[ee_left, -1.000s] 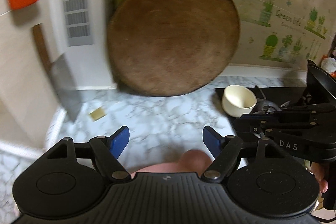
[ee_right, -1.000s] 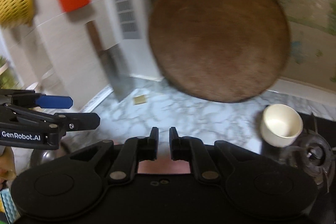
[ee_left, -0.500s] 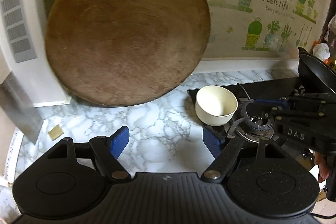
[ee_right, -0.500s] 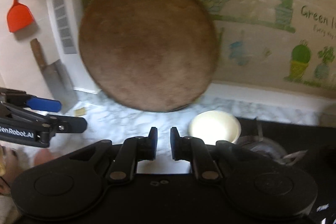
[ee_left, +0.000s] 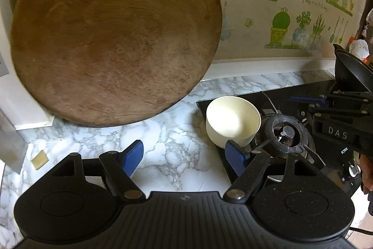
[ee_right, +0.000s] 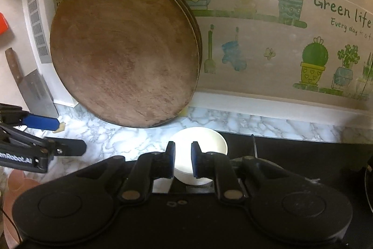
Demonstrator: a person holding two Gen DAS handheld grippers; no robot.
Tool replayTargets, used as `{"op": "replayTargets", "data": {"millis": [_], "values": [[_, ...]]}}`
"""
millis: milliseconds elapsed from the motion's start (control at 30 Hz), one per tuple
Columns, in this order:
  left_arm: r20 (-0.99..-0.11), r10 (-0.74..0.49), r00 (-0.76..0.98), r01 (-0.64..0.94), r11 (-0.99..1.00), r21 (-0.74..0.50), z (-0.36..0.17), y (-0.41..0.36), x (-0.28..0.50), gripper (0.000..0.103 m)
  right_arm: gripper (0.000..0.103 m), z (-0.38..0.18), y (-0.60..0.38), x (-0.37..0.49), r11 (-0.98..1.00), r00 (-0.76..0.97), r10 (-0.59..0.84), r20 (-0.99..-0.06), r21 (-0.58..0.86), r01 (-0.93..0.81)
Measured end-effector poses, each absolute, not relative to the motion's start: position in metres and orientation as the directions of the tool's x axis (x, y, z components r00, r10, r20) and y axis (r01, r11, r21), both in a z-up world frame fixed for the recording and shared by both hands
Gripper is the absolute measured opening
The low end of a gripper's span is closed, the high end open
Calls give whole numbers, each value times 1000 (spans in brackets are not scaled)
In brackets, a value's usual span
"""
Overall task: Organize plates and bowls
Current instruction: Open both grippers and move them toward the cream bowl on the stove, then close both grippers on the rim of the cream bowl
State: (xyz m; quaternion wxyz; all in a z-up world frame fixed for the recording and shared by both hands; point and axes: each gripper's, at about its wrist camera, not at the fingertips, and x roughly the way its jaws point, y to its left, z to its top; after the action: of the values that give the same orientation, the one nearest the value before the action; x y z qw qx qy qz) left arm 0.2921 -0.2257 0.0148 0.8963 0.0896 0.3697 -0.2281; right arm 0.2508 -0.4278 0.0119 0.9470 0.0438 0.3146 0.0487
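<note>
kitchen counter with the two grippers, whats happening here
A person is working two handheld grippers toward a white bowl sitting at the stove's left edge. The right gripper is lined up on the bowl, jaws narrow and opening, nothing between them yet. The left gripper is open and empty over the marble counter. Nothing is held.

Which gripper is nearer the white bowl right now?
Right. The right gripper points straight at the bowl, jaws opening just short of it, nothing between them. The left gripper is open over the marble counter, the bowl off to its right.
</note>
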Motion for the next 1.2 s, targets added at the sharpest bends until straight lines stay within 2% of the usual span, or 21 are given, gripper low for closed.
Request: {"op": "replayTargets", "data": {"millis": [67, 133, 167, 233, 267, 567, 667, 833, 1000, 1133, 1200], "values": [[-699, -353, 622, 484, 875, -12, 12, -231, 298, 77, 17, 12, -430, 255, 989, 807, 132, -575, 127, -72], [-694, -362, 622, 488, 873, -18, 9, -238, 305, 77, 32, 12, -435, 258, 985, 815, 154, -559, 153, -81], [-692, -372, 619, 492, 870, -29, 8, -241, 310, 77, 82, 11, -436, 262, 985, 805, 158, -572, 153, -85], [-685, -395, 612, 499, 865, -52, 7, -247, 317, 77, 99, 7, -437, 270, 985, 800, 159, -578, 142, -93], [-683, -392, 616, 496, 867, -51, 7, -250, 322, 77, 100, 4, -437, 274, 987, 794, 153, -588, 131, -94], [-759, -347, 551, 469, 881, -62, -17, -287, 367, 77, 100, -17, -450, 326, 995, 694, 80, -716, 100, -11], [-794, -339, 505, 457, 885, -87, -29, -295, 381, 77, 93, -29, -457, 344, 994, 652, 76, -755, 112, 14], [-828, -337, 447, 407, 901, -147, -50, -299, 398, 77, 89, -44, -467, 364, 989, 583, 97, -806, 144, 33], [-842, -329, 427, 369, 914, -170, -63, -303, 407, 76, 72, -63, -468, 379, 990, 532, 98, -841, 137, 34], [-848, -336, 411, 363, 913, -186, -70, -302, 414, 76, 67, -73, -462, 379, 989, 508, 126, -852, 150, 6], [-848, -341, 406, 361, 912, -193, -72, -304, 414, 74, 61, -77, -460, 380, 989, 494, 134, -859, 148, -11]]}}
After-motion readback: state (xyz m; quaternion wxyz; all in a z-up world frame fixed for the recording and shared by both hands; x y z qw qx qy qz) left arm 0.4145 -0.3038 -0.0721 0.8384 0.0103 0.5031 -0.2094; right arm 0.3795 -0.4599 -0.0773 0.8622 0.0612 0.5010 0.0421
